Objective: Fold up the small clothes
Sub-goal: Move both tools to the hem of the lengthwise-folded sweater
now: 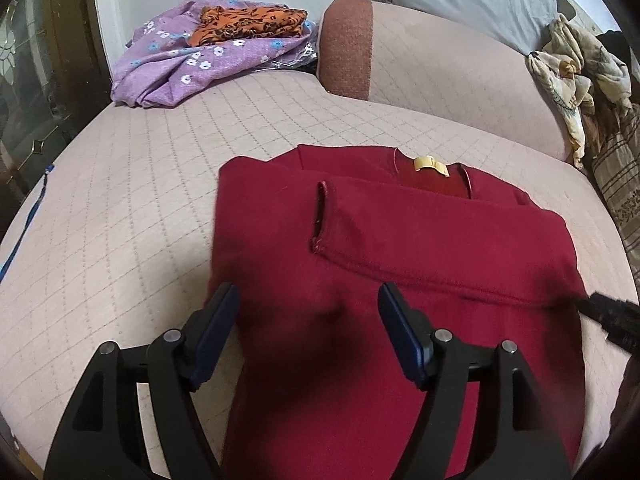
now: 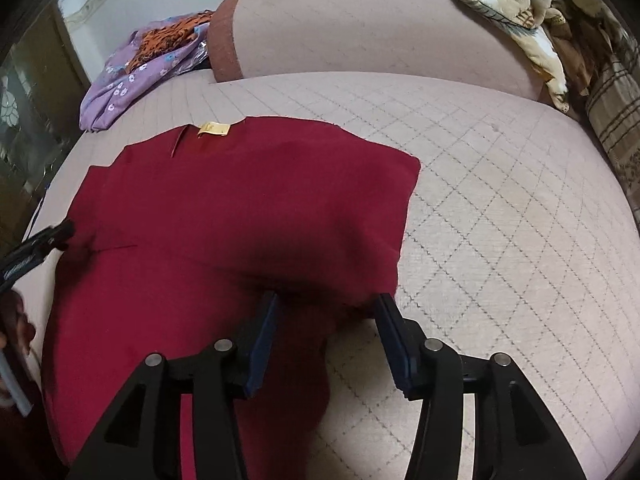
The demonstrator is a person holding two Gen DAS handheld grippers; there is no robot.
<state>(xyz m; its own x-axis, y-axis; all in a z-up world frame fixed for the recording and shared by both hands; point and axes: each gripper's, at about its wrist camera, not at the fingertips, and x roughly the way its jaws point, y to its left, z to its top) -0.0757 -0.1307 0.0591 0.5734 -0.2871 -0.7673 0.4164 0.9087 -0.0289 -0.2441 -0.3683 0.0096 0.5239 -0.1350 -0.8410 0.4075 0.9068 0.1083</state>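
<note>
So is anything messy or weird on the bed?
The red top looks neat: flat, a sleeve folded across, tag showing. The messy bits are at the far edges: a purple flowery cloth bunched up with an orange one on it, and a crumpled blanket flopped over the cushion.

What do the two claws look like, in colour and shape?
Both look alike. The left claw and the right claw have black angular frames with triangular cut-outs, round silver pivot pins, and two flat dark blue pads each.
</note>
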